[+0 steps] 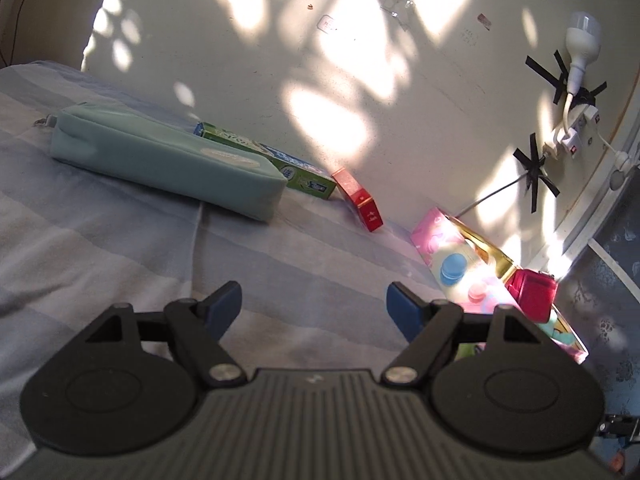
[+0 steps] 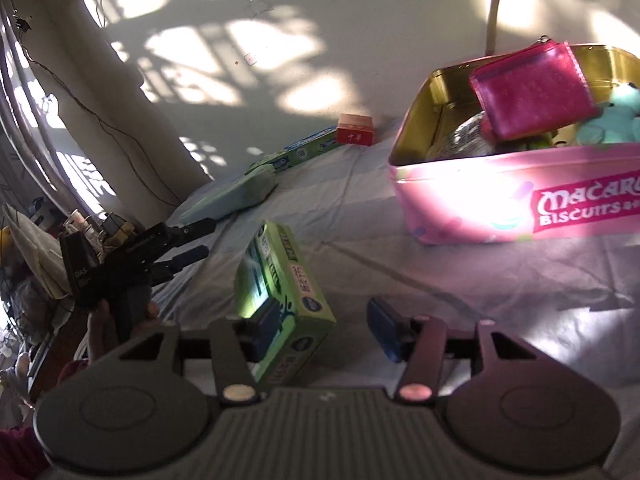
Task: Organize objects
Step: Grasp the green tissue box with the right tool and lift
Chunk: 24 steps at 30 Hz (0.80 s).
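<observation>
Between my right claw (image 2: 316, 330) jaws, apart, green box (image 2: 280, 300) hugs the left pad, long axis pointing away toward the far-right tin (image 2: 500, 200).

The biscuit tin (image 2: 480, 208) is cut off at the right edge.

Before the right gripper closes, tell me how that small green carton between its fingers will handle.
The green carton looks like thin card with flat faces, so probably light and easy to pinch, though a hard squeeze may dent it. It sits tilted on the soft bedsheet against one finger of the right gripper, so a nudge could tip it over.
</observation>
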Motion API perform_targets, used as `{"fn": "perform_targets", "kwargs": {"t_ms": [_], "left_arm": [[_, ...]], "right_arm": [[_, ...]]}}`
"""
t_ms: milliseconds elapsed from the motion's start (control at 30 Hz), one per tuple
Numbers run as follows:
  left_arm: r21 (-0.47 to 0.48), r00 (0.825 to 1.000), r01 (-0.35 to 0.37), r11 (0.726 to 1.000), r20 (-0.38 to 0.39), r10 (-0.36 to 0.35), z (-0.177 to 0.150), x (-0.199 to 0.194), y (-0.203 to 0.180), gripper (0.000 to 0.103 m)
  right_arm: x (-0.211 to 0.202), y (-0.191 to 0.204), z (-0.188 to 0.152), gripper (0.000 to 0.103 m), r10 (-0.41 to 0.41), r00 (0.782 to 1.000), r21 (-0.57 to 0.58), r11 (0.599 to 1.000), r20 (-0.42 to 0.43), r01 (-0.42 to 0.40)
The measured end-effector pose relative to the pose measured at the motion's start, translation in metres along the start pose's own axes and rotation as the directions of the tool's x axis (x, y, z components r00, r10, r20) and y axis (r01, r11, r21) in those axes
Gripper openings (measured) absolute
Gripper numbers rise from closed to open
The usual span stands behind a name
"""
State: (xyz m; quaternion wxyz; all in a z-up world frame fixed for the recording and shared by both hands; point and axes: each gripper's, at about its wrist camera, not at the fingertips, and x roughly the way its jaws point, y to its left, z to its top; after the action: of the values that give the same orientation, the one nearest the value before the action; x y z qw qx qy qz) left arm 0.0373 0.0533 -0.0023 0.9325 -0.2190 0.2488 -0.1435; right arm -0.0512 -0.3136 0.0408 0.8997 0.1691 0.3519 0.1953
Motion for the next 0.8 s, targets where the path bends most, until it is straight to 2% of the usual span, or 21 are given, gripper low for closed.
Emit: {"fn": "perform_targets", "kwargs": {"t_ms": [67, 133, 267, 367, 500, 567, 600, 633, 667, 733, 800], "left_arm": [[0.067, 0.999, 0.042, 0.997, -0.021, -0.041, -0.005, 0.0, -0.018, 0.081], [0.139, 0.997, 0.072, 0.988, -0.046, -0.067, -0.01, 0.001, -0.037, 0.081], [0.274, 0.99, 0.111, 0.955, -0.113, -0.083, -0.02, 0.012, -0.072, 0.081], [0.294, 0.982, 0.127, 0.947, -0.17, -0.079, -0.025, 0.028, -0.085, 0.088], [0.293, 0.975, 0.145, 0.945, -0.207, -0.086, -0.034, 0.032, -0.09, 0.089], [0.299, 0.969, 0.142, 0.943, -0.237, -0.071, -0.042, 0.033, -0.09, 0.086], [0.29, 0.965, 0.155, 0.944, -0.247, -0.083, -0.045, 0.033, -0.089, 0.085], [0.268, 0.96, 0.18, 0.946, -0.255, -0.11, -0.047, 0.032, -0.088, 0.08], [0.258, 0.958, 0.185, 0.948, -0.261, -0.116, -0.047, 0.03, -0.09, 0.079], [0.268, 0.964, 0.171, 0.948, -0.245, -0.105, -0.046, 0.023, -0.099, 0.075], [0.282, 0.968, 0.191, 0.94, -0.21, -0.134, -0.042, 0.011, -0.112, 0.075]], "right_arm": [[-0.018, -0.006, -0.013, 0.064, -0.068, 0.995, 0.0, 0.998, 0.073, 0.068], [-0.028, -0.006, -0.025, 0.065, -0.067, 0.993, -0.01, 0.998, 0.1, 0.068], [-0.02, 0.019, -0.046, 0.081, -0.083, 0.992, -0.143, 0.985, 0.097, 0.096], [-0.002, 0.049, -0.06, 0.086, -0.103, 0.991, -0.282, 0.951, 0.086, 0.123], [0.021, 0.064, -0.062, 0.086, -0.109, 0.993, -0.323, 0.939, 0.044, 0.117], [0.035, 0.066, -0.06, 0.082, -0.13, 0.991, -0.336, 0.932, 0.036, 0.134], [0.041, 0.065, -0.059, 0.079, -0.139, 0.99, -0.343, 0.929, 0.033, 0.142], [0.046, 0.065, -0.058, 0.072, -0.143, 0.989, -0.342, 0.929, 0.029, 0.145], [0.047, 0.065, -0.058, 0.067, -0.145, 0.988, -0.343, 0.927, 0.053, 0.155], [0.046, 0.064, -0.054, 0.054, -0.155, 0.985, -0.326, 0.93, 0.073, 0.17], [0.036, 0.06, -0.049, 0.051, -0.157, 0.98, -0.304, 0.934, 0.124, 0.189]]}}
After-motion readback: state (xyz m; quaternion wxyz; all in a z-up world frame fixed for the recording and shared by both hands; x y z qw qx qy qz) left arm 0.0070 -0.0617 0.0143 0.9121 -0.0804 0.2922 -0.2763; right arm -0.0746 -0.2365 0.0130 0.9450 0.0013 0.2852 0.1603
